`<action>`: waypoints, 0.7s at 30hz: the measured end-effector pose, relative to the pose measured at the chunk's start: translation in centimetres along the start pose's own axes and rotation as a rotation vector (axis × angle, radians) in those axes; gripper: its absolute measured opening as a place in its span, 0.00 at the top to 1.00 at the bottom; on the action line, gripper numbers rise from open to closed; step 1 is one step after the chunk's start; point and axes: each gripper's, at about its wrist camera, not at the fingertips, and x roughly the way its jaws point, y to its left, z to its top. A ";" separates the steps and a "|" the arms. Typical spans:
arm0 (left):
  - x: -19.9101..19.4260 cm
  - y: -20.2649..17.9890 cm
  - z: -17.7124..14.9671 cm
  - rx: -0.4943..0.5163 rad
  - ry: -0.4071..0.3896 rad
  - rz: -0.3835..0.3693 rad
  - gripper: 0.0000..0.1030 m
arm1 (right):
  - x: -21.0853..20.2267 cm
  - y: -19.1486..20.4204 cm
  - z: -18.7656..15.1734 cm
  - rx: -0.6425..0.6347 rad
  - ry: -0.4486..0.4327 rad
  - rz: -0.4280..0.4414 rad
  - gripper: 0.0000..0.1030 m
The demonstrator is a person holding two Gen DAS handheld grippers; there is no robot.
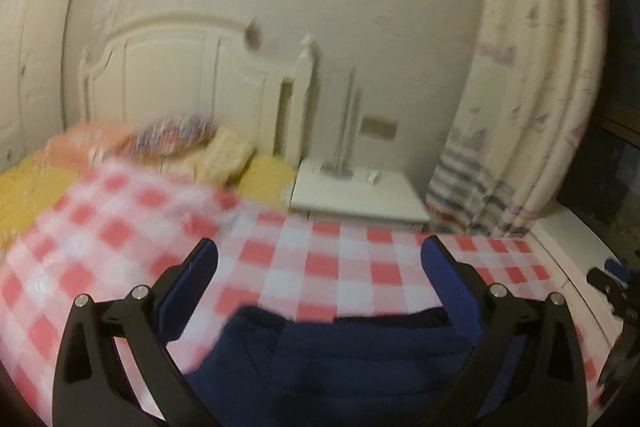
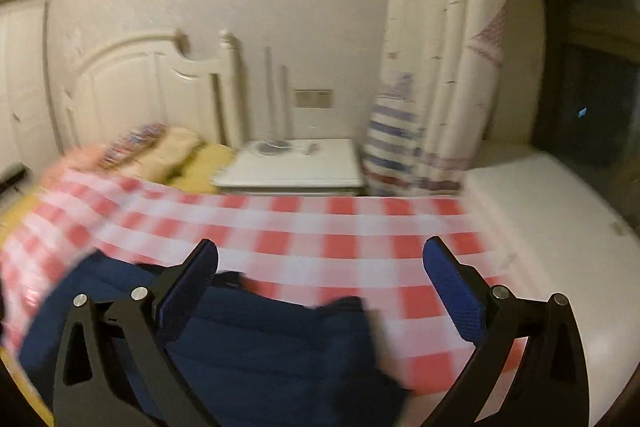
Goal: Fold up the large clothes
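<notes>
Only the left wrist view catches the right gripper (image 1: 618, 291), at its right edge; only the right wrist view shows the dark window (image 2: 592, 67), upper right; left gripper (image 1: 320, 267) jaws wide apart, empty; right gripper likewise; folded navy-blue garment (image 2: 260, 347) lies bottom centre on red-and-white checked cloth (image 2: 320, 247).

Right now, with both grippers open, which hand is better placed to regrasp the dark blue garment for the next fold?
Left, probably. The left gripper has the dark blue garment centred between its open jaws; under the right gripper it lies off to the left, over red-and-white checked cloth.
</notes>
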 end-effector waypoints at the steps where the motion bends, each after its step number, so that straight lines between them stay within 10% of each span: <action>1: 1.2 -0.3 -0.5 -0.010 0.045 0.013 0.02 | 0.9 0.7 -0.2 -0.001 0.026 0.008 0.05; 13: 15.5 -3.2 -11.1 0.245 0.503 0.135 0.02 | 13.9 7.1 -8.4 -0.093 0.448 -0.023 0.04; 21: 16.0 -1.6 -12.2 0.158 0.467 0.070 0.02 | 15.2 6.4 -9.2 -0.045 0.472 0.021 0.04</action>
